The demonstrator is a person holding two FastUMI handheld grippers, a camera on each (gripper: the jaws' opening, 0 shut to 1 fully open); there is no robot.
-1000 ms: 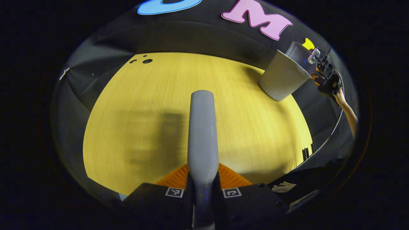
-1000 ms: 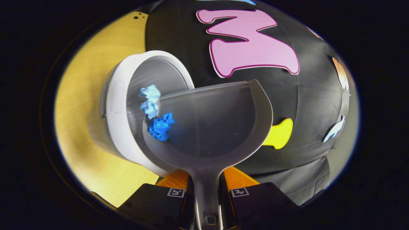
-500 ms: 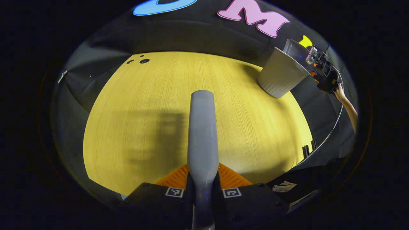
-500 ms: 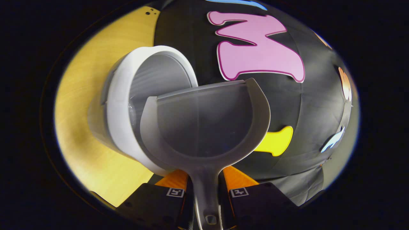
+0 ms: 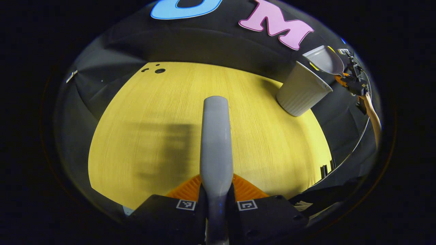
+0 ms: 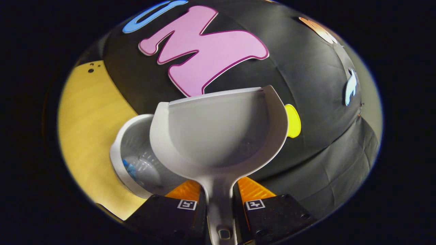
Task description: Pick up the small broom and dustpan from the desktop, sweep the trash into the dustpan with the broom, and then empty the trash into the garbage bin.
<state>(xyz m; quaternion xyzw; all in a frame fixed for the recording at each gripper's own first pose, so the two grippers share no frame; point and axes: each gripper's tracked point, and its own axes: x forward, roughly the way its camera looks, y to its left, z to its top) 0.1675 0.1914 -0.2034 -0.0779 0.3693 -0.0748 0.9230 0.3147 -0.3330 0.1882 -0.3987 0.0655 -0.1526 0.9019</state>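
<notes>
While gripped, unlabelled dustpan (image 6: 218, 136) above garbage bin (image 6: 136, 170), broom (image 5: 216, 143) aloft

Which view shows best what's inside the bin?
The right gripper view: it looks into the bin, where a blue scrap lies. The left gripper view shows the bin's outside wall from afar.

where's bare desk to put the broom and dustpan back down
The desktop is bare from the broom handle left to its edge and back to the small holes. It is crowded only at the far right corner, around the garbage bin and dustpan.
</notes>
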